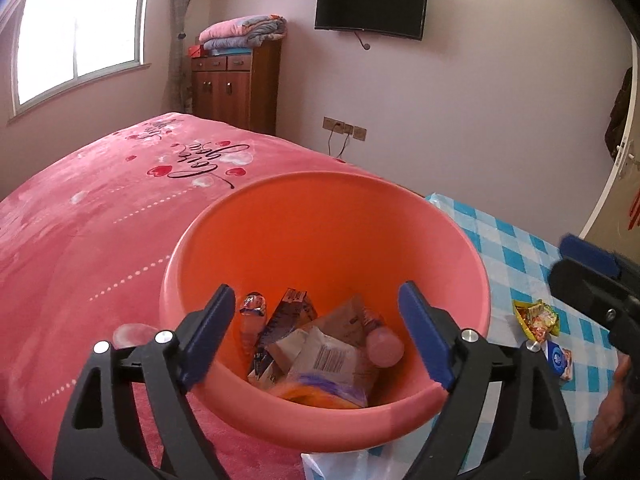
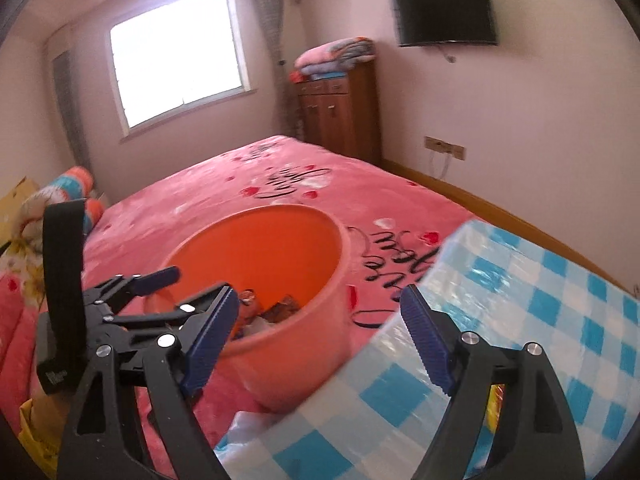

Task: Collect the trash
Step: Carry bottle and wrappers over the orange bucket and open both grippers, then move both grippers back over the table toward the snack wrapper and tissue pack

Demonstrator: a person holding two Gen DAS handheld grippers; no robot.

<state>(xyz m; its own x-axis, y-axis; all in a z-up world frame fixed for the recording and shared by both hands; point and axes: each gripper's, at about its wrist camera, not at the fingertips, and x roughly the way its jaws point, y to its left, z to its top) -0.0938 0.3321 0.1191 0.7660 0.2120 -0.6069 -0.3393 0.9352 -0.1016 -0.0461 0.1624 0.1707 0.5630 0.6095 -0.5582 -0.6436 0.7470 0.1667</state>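
Left wrist view: I find my left gripper (image 1: 316, 336) spread wide and empty over the orange bucket (image 1: 280, 240), trash (image 1: 320, 352) lying inside at 6 o'clock; a snack packet (image 1: 538, 318) sits at 3 o'clock. Right wrist view: my right gripper (image 2: 318, 338) also gapes empty, bucket (image 2: 312, 340) at 10 o'clock on the pink bed (image 2: 240, 184).

I see a smooth, slightly glossy plastic bucket (image 1: 324, 216) on a plush, matt fleece bedspread (image 1: 80, 220). My gripper pads (image 2: 424, 340) look ribbed rubber. The checked tablecloth (image 2: 540, 312) shines like plastic film.
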